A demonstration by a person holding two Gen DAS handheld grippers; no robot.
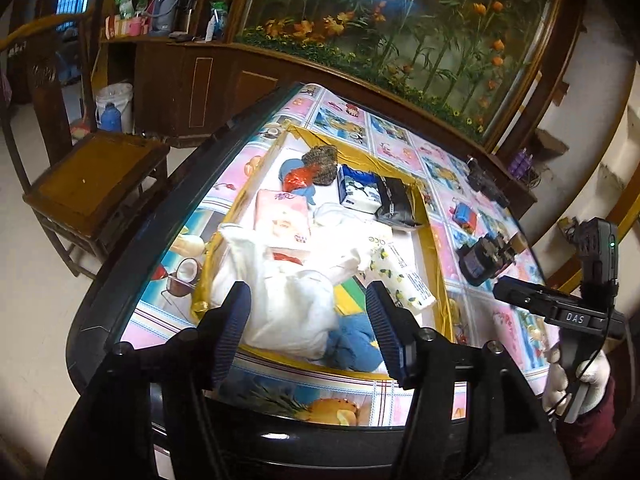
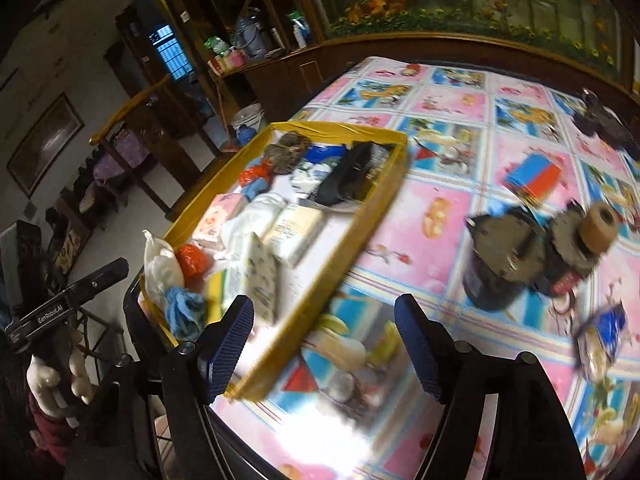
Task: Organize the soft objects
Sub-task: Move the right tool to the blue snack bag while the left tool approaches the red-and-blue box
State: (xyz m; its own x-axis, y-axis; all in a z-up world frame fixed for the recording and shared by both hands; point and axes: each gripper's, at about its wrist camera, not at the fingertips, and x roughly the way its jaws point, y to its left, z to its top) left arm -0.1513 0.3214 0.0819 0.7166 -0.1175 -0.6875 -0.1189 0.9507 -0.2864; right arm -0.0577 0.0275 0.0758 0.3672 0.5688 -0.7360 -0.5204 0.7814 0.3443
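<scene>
Your left tool (image 1: 308, 320) hangs with jaws apart and empty above the white plastic bag (image 1: 288, 300) at the near end of the yellow-taped cardboard tray (image 1: 434, 240). Your right tool (image 2: 324, 344), also apart and empty, hovers over the counter (image 2: 440, 208) just right of that tray.

Left tool (image 1: 308, 330), right tool (image 2: 324, 352): jaws apart, empty, angled down.

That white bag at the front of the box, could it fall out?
Maybe. The white bag is heaped above the yellow box wall at the near corner, so a bump from the open left tool could tip it out. The box also sits close to the table edge.
</scene>
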